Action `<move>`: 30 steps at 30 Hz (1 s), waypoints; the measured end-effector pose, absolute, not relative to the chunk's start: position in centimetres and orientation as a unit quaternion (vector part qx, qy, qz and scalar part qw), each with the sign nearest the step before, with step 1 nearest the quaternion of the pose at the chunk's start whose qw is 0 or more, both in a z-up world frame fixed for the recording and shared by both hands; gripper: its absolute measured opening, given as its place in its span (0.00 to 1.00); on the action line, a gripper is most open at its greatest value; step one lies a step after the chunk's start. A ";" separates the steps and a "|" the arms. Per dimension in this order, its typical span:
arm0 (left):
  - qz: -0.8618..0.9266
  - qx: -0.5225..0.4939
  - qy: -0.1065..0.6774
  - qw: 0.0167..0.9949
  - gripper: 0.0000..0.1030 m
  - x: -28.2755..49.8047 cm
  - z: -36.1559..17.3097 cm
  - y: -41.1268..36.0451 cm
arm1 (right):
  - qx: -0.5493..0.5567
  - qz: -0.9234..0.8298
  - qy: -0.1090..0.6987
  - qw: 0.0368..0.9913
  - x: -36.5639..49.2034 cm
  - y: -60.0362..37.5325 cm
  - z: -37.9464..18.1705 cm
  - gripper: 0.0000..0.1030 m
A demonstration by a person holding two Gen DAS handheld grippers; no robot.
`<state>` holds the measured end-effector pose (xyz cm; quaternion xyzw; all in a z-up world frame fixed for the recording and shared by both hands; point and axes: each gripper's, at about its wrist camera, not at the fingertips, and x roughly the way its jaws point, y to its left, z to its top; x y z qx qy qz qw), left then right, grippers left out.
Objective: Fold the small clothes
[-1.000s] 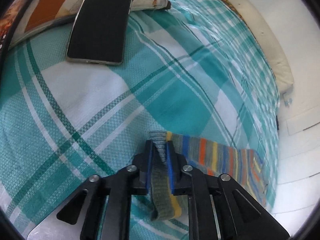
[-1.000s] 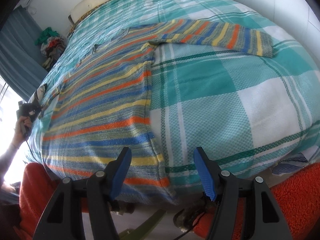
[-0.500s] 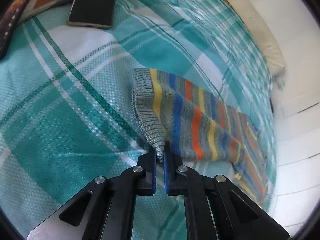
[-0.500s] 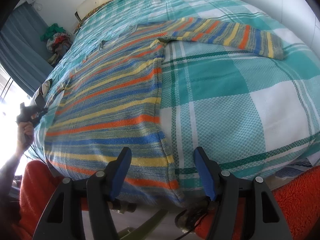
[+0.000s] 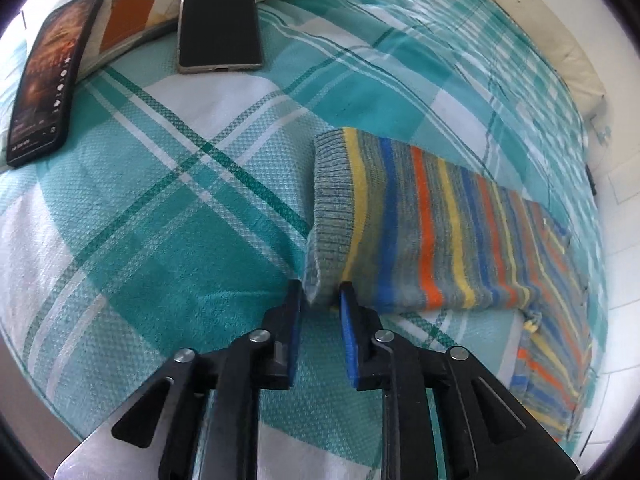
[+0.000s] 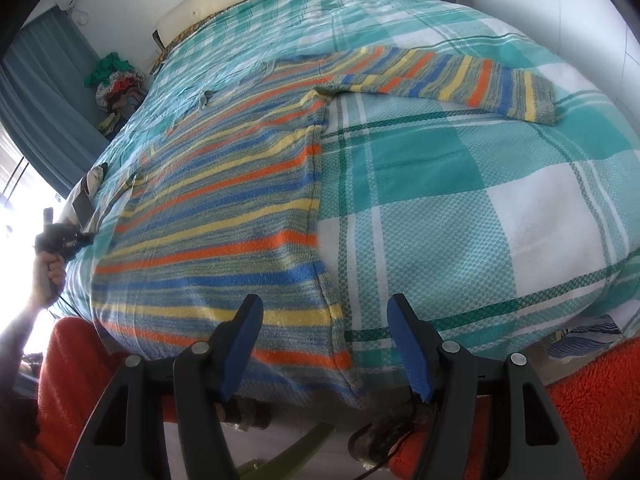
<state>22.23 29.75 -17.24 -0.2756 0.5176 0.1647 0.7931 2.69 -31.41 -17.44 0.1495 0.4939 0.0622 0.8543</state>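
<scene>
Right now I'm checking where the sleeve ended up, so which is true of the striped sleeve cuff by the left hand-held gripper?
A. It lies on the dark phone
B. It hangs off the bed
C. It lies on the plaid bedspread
C: the sleeve cuff rests on the plaid bedspread, apart from the dark phone, its corner between the open fingers of the left hand-held gripper.

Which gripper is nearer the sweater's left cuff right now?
Left. The left gripper has just opened, cuff corner between its jaws. The right gripper hovers open over the sweater's hem.
</scene>
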 end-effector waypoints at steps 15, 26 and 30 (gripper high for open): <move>0.138 -0.149 0.503 0.840 0.82 29.2 -16.0 22.3 | 0.140 0.065 0.499 0.853 3.5 -30.5 -17.3 0.62; 0.260 -0.134 0.522 0.802 0.82 21.5 -17.2 30.9 | 0.167 0.050 0.500 0.848 3.1 -32.4 -18.0 0.62; 0.236 -0.166 0.501 0.816 0.83 19.2 -15.3 30.0 | 0.173 0.053 0.490 0.853 3.3 -32.3 -17.6 0.62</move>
